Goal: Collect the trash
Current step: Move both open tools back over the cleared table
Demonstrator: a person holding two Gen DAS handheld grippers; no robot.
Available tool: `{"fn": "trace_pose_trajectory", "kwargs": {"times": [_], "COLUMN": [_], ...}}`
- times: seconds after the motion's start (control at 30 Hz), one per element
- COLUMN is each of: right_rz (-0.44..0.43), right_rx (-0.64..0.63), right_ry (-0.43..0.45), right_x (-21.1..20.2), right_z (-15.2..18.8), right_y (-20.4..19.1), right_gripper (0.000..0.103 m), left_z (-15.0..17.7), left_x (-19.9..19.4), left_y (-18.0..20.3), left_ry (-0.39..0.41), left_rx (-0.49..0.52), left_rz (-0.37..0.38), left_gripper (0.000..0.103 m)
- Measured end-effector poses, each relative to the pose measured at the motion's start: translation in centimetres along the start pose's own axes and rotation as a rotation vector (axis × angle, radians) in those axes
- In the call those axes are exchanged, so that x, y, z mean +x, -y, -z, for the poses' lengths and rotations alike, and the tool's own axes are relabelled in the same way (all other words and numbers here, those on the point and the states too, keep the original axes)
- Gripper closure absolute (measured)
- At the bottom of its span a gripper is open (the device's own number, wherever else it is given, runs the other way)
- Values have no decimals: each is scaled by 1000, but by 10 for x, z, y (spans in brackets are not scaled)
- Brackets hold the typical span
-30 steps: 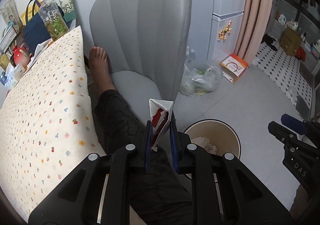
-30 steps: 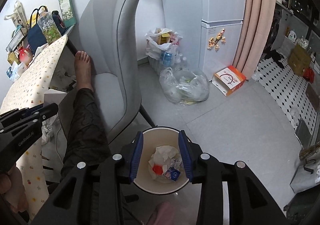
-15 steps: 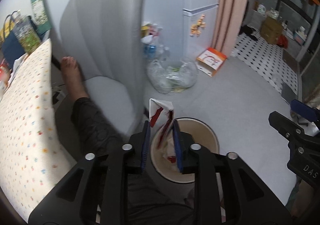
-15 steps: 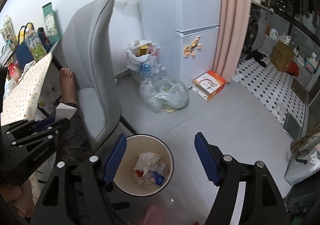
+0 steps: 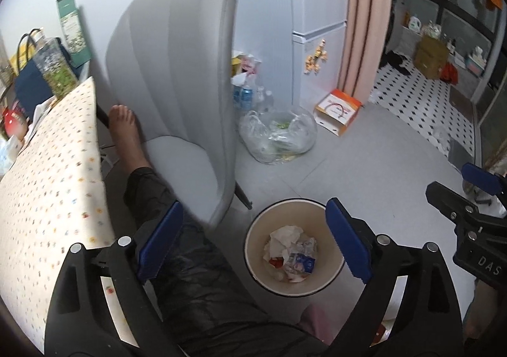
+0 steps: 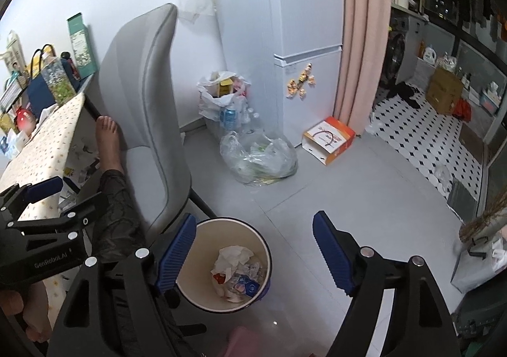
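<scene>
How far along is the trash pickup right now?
Done: crumpled wrappers and paper lie in the round bin. In hand: nothing; the left gripper and the right gripper are both open above the bin. Left: any trash still on the flowered table, not clearly visible.

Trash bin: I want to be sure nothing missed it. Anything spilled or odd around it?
Nothing stands out. The trash bin stands upright with the wrappers inside; the floor beside it shows no litter. Both grippers are open and empty.

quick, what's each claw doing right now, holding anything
Left claw: open, holding nothing, above the trash bin.
Right claw: open, holding nothing.
</scene>
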State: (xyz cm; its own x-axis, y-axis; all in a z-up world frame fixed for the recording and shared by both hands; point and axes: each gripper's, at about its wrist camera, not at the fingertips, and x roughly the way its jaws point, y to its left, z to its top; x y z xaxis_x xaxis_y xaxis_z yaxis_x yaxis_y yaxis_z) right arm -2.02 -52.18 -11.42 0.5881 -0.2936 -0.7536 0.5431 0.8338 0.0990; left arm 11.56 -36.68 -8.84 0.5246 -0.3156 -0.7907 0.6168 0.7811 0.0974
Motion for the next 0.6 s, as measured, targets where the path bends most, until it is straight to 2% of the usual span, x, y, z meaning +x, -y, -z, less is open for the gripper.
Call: {"fn": "trace_pose_trajectory", "kwargs": {"times": [0.43,0.6], "right_rz": [-27,-35], "right_rx": [-73,-112], "right_ry": [63,91], "right_x": [-35,-55], "right_z": [-7,-10], "right_y": [-49,-73], "right_gripper": [8,8], "left_z": [10,16], "left_x": [-41,-60], "left_y": [-51,-74], "left_ry": [82,120], "left_rx": [-103,-152], "left_rz": [-43,-43], "left_gripper": [6,6]}}
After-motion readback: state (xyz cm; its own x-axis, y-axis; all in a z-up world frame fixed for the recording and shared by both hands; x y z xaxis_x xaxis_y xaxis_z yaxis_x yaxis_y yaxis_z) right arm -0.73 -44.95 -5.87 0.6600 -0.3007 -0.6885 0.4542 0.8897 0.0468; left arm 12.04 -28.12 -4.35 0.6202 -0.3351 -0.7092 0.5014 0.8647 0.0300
